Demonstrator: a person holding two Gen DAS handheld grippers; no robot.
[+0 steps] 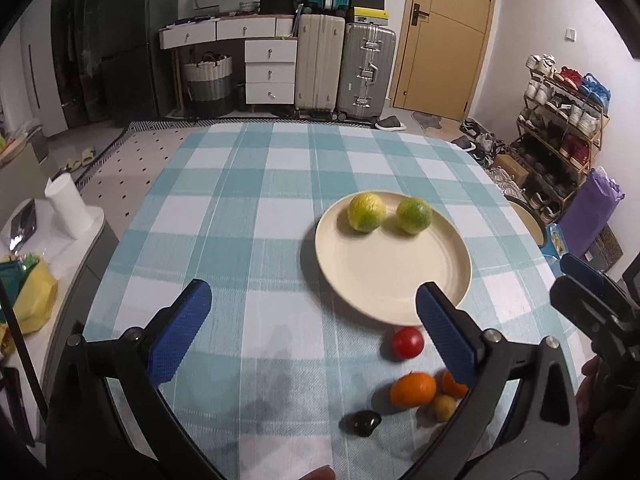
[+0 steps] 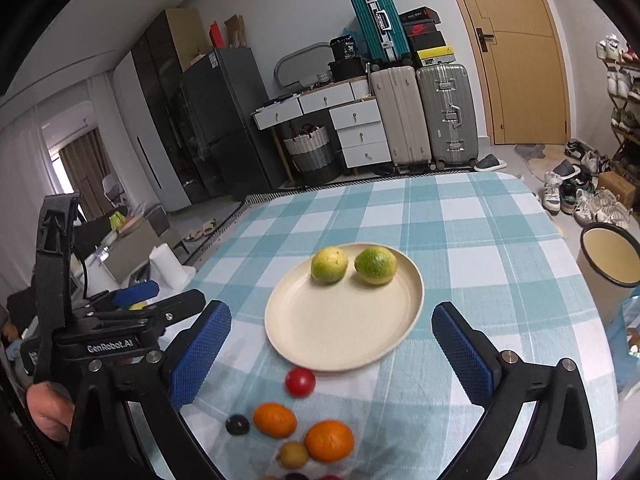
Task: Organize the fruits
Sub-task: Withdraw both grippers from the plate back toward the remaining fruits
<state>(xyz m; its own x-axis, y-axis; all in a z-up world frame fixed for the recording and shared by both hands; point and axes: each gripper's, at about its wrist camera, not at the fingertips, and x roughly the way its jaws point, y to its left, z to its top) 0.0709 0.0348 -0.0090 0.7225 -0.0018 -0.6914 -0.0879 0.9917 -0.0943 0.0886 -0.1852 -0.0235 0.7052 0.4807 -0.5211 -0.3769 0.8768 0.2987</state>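
A cream plate (image 1: 394,276) (image 2: 340,324) on the checked tablecloth holds two yellow-green citrus fruits (image 1: 367,212) (image 2: 329,265), side by side at its far rim. Near the table's front lie a red tomato (image 1: 407,343) (image 2: 300,381), two oranges (image 1: 413,389) (image 2: 275,419), a small tan fruit (image 2: 294,455) and a dark plum (image 1: 362,422) (image 2: 237,425). My left gripper (image 1: 312,332) is open and empty above the cloth, left of the loose fruits. My right gripper (image 2: 332,352) is open and empty above the plate's near rim and the tomato.
The table (image 1: 248,216) drops off at its right edge, where a cream bucket (image 2: 612,256) stands on the floor. A paper roll (image 1: 68,208) sits on a low cabinet to the left. Suitcases, drawers and a door are far behind.
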